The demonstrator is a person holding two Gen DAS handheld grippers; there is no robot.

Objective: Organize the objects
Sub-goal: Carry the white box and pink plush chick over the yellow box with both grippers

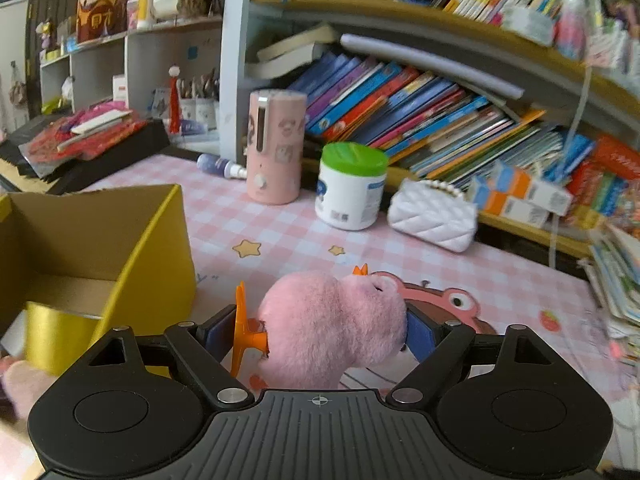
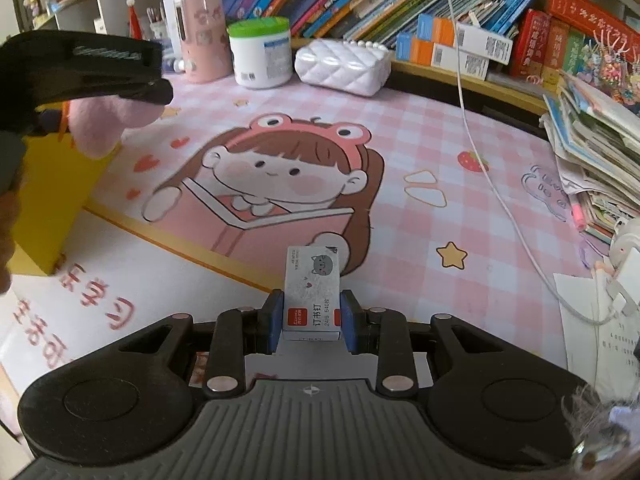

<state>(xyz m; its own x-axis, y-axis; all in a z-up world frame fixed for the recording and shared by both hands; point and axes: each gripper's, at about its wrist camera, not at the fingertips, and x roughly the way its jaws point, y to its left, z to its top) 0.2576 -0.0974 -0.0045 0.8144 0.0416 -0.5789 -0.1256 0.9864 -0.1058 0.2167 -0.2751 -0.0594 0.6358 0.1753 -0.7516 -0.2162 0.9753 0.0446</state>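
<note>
Your left gripper [image 1: 320,330] clamps a pink plush [image 1: 332,328], its blue pads pressed into the fur, an orange plastic piece [image 1: 242,334] jutting out on one side. The toy hangs off the desk mat [image 1: 280,232], beside the open yellow box [image 1: 120,240] at the mat's left edge. Your right gripper [image 2: 311,322] pinches a small staples box [image 2: 312,292] above the mat's near edge. A green-lidded tub [image 1: 350,188] and white quilted purse [image 1: 434,216] stand along the far edge, under the bookshelf.
</note>
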